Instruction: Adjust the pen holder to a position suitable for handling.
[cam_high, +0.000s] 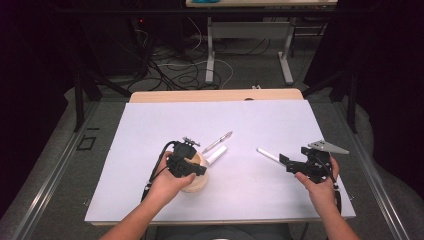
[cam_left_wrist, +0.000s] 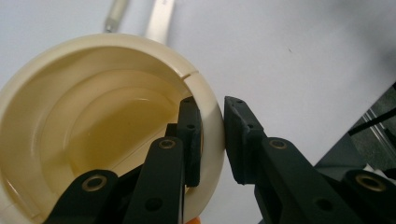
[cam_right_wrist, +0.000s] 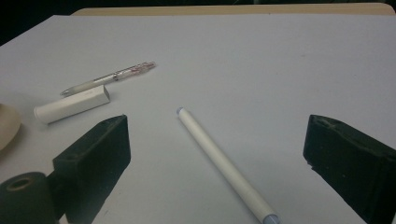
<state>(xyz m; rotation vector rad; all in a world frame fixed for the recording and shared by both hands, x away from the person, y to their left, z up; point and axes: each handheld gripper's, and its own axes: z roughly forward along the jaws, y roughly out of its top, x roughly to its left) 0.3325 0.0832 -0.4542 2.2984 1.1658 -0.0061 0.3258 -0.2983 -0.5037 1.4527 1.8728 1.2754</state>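
Left gripper (cam_left_wrist: 212, 135) clamped on the cream cup's (cam_left_wrist: 93, 126) rim, one jaw inside the wall, one outside; hollow inside visible from the left gripper view, while from the high view the hand covers most of it. Cup sitting at about 7 o'clock on the white table (cam_high: 150, 125). Right gripper (cam_right_wrist: 215, 158) wide open, straddling one white stick (cam_right_wrist: 224, 163) without touching. Count: one cup, one clear pen (cam_right_wrist: 109, 77), one white cap (cam_right_wrist: 72, 106), one stick, all at 10 o'clock from those jaws except the stick
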